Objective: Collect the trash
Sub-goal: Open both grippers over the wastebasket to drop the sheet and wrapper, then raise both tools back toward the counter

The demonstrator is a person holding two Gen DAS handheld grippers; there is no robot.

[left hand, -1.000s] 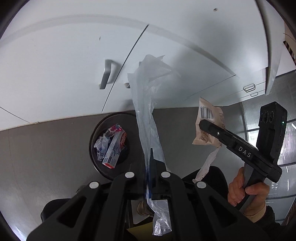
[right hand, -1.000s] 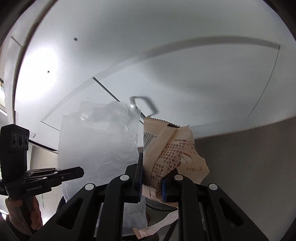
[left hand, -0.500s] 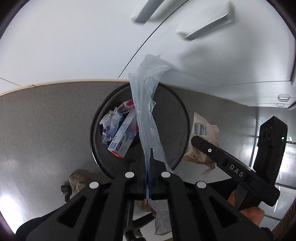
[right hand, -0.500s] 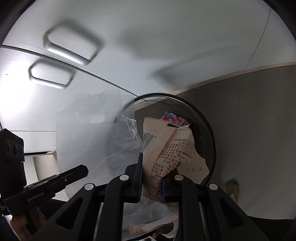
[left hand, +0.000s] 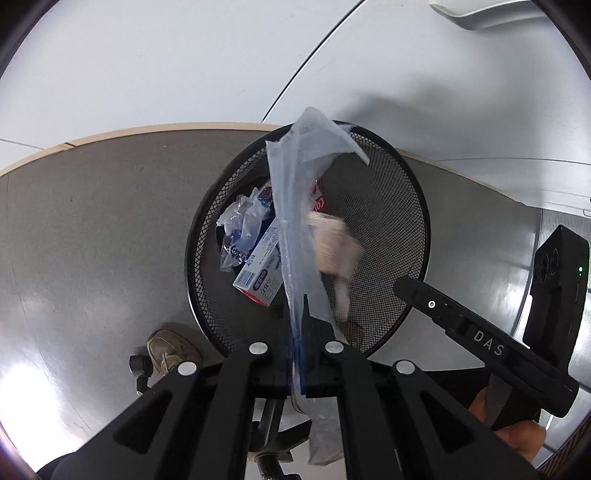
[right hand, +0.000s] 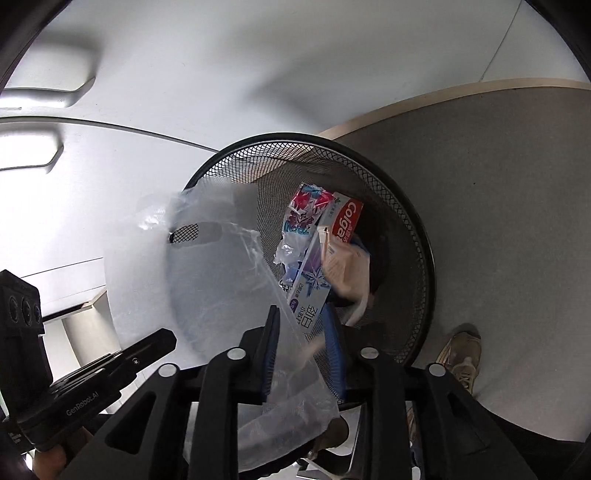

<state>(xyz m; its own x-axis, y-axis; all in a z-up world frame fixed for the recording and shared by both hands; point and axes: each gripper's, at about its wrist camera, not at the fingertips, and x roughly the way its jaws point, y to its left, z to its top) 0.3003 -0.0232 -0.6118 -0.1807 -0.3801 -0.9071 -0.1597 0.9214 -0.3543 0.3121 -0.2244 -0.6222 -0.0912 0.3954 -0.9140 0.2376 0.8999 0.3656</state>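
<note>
A black mesh bin [left hand: 402,206] [right hand: 413,229] stands on the grey floor right below both grippers. My left gripper [left hand: 297,317] pinches a long clear plastic bag [left hand: 295,206] [right hand: 207,273] that hangs over the bin; its jaws are just starting to open, with the bag still between the pads. My right gripper [right hand: 301,310] is opening, and its blue pads stand apart and press on nothing. A tan printed wrapper [left hand: 332,247] [right hand: 347,266], blurred, drops inside the bin. The right gripper's finger [left hand: 417,291] reaches over the bin's right rim.
In the bin lie a toothpaste box [left hand: 260,273] [right hand: 345,221] and crumpled film wrappers [left hand: 240,229] [right hand: 301,210]. White cabinet doors with metal handles [left hand: 480,16] rise behind it. A person's shoe [left hand: 168,349] [right hand: 461,354] and a chair caster [left hand: 140,365] stand by the bin.
Both grippers came down over the bin and tilted further downward. The right gripper's jaws parted and the tan wrapper fell out into the bin. The left still has the clear bag.
</note>
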